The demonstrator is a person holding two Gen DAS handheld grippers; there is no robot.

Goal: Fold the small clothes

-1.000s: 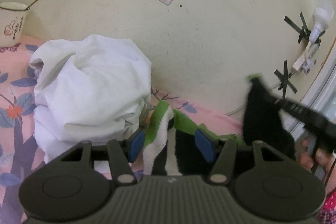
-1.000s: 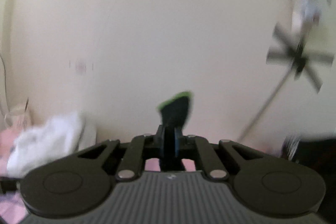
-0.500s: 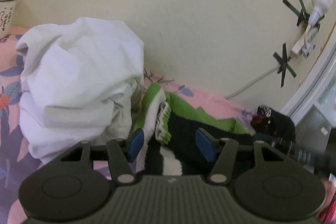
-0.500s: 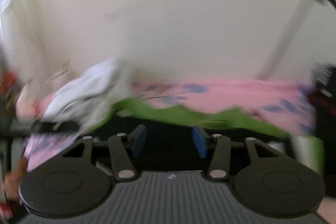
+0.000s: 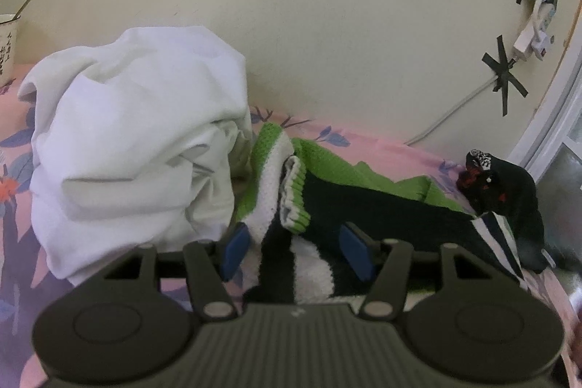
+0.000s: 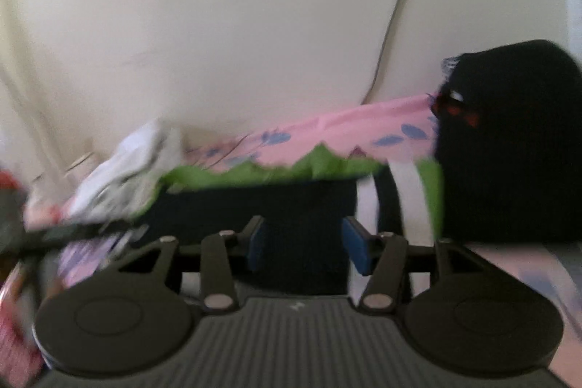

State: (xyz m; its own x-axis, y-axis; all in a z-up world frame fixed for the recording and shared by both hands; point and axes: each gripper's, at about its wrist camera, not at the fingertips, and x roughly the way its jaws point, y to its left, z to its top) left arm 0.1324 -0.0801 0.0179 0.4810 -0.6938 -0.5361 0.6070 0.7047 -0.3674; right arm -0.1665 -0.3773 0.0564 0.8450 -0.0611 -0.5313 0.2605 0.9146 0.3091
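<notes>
Striped sweater [image 5: 363, 206], green, white and black: lying rumpled on the pink floral sheet [image 5: 382, 148], a green-edged cuff turned up near its left end. Left gripper [image 5: 296, 244]: fingers spread, straddling the knit by that cuff, pinching nothing. Right gripper [image 6: 309, 242]: fingers likewise spread over the black panel; view blurred. White garment [image 5: 134, 140]: heaped just left of the sweater, touching it. Black item [image 5: 509, 191]: at the right end. Step judged: between folds, regrasp pending. Next move: closing on an edge, then carrying it across.
</notes>
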